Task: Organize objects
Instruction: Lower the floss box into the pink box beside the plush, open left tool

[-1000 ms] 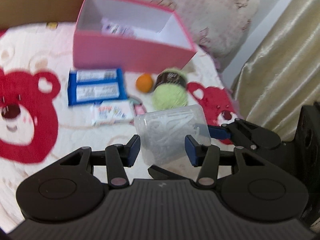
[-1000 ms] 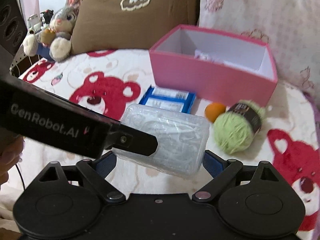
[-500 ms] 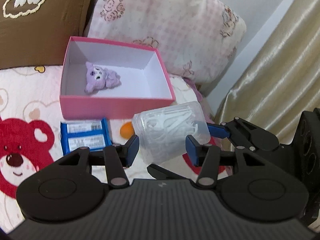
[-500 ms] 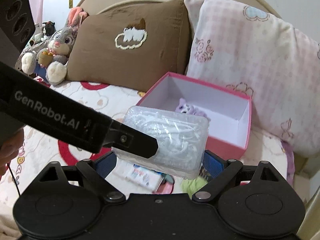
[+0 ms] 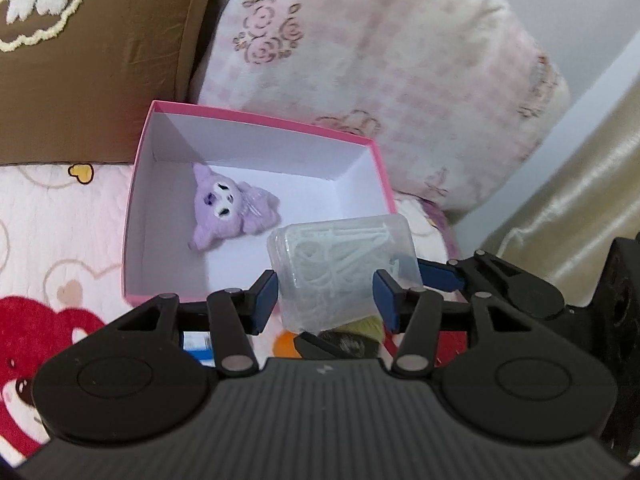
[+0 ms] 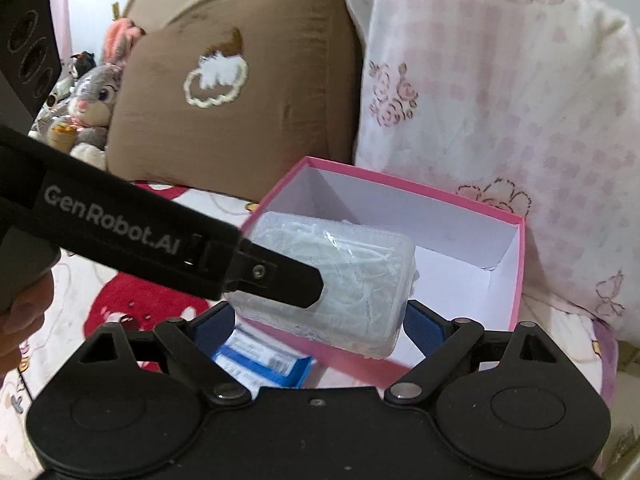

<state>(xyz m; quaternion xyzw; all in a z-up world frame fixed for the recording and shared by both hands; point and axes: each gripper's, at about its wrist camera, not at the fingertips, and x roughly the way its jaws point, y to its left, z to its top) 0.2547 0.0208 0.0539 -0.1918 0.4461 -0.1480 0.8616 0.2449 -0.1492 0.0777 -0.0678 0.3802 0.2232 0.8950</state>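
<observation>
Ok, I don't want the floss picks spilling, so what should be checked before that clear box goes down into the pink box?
1. Grip: left hand-held gripper and right hand-held gripper both clamp the clear box: ok.
2. Clear box past the pink box's near wall: cannot tell.
3. Landing spot: the purple toy lies left of centre and the floor to its right is bare: ok.
4. Clear box level: tilted: not ok.
5. Lid shut: cannot tell.
</observation>
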